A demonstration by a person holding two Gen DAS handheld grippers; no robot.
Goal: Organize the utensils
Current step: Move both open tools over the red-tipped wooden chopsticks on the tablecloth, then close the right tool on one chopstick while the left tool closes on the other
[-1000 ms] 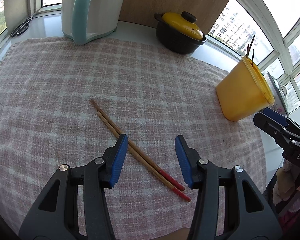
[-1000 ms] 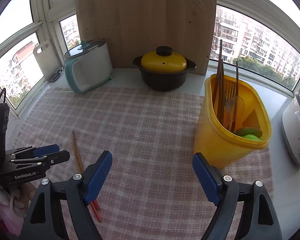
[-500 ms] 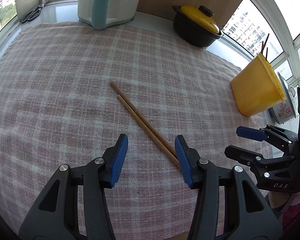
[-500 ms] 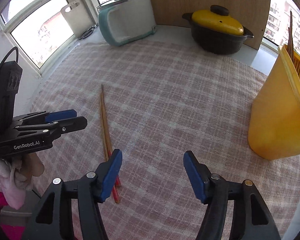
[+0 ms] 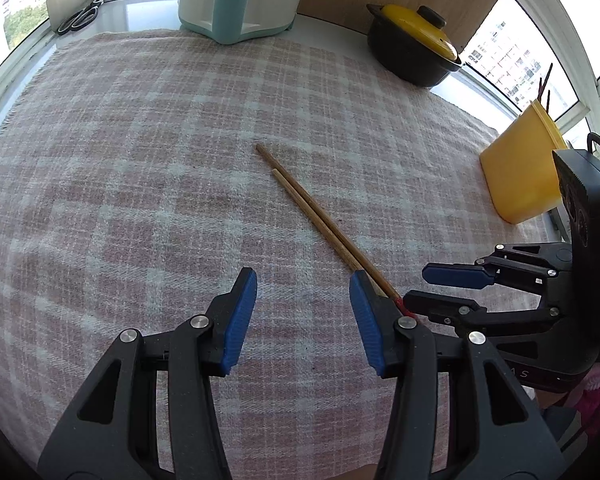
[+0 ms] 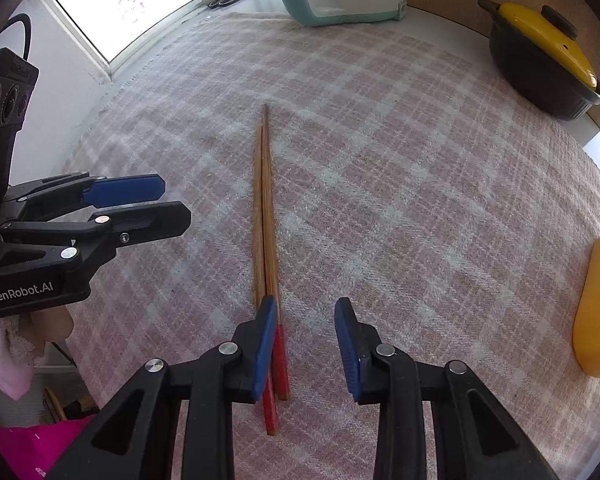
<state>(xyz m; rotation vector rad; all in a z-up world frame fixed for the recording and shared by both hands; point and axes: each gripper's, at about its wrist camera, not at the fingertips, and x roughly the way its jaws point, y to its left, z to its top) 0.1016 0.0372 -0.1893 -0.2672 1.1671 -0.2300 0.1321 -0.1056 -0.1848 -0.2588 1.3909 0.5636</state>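
Left gripper (image 5: 302,294) low over the plaid cloth (image 5: 140,160), jaws spread with nothing between them, pointing forward, chopsticks (image 5: 320,220) just off its right finger. Chopsticks lie side by side on the cloth, touching, red ends toward the grippers. Right gripper (image 6: 306,320) also low and level, jaws apart, its left finger over the red ends, not clamped; yellow utensil bin (image 5: 520,176) well apart at far right.
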